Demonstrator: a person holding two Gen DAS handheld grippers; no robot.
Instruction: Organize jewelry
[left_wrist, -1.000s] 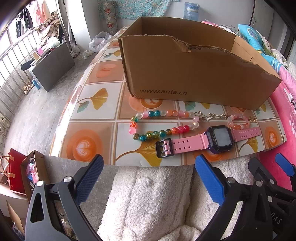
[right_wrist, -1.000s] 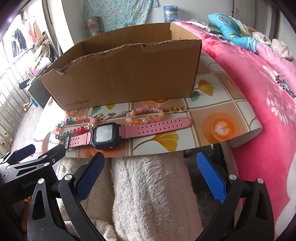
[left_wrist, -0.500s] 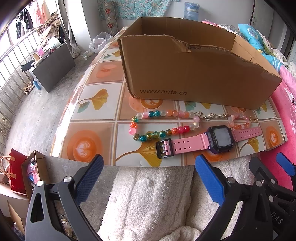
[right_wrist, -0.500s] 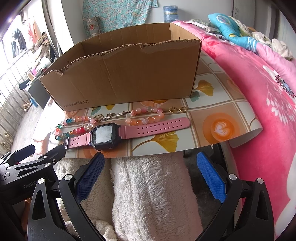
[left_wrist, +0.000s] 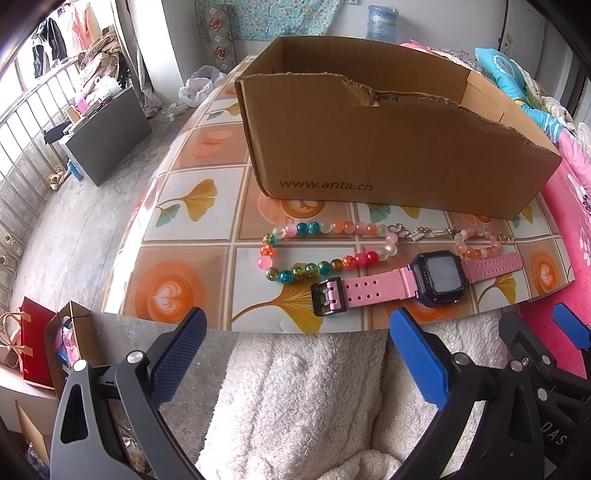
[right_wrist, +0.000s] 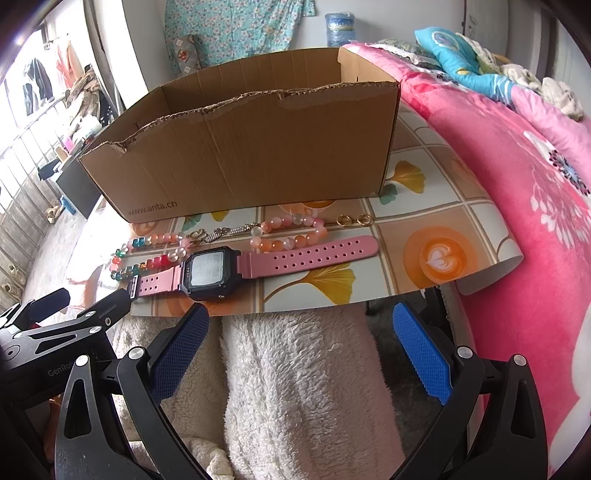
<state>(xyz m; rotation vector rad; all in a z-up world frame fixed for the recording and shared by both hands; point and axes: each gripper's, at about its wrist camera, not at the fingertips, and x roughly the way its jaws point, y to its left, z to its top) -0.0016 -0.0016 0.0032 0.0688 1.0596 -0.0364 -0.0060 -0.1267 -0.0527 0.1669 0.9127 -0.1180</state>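
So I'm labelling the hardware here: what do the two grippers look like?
Both the left gripper and right gripper have black plastic frames with silver screws and blue textured pads. White lettering marks each frame, only partly readable.

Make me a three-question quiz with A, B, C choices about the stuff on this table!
1. Where is the watch?
A. inside the box
B. on the table in front of the box
C. in a gripper

2. What colour is its strap?
A. pink
B. green
C. black

3. How is the left gripper?
A. shut on beads
B. shut, holding nothing
C. open, holding nothing

Answers: 1 B, it lies flat on the table before the box. 2 A, both strap ends are pink. 3 C, its jaws stand wide apart with nothing between.
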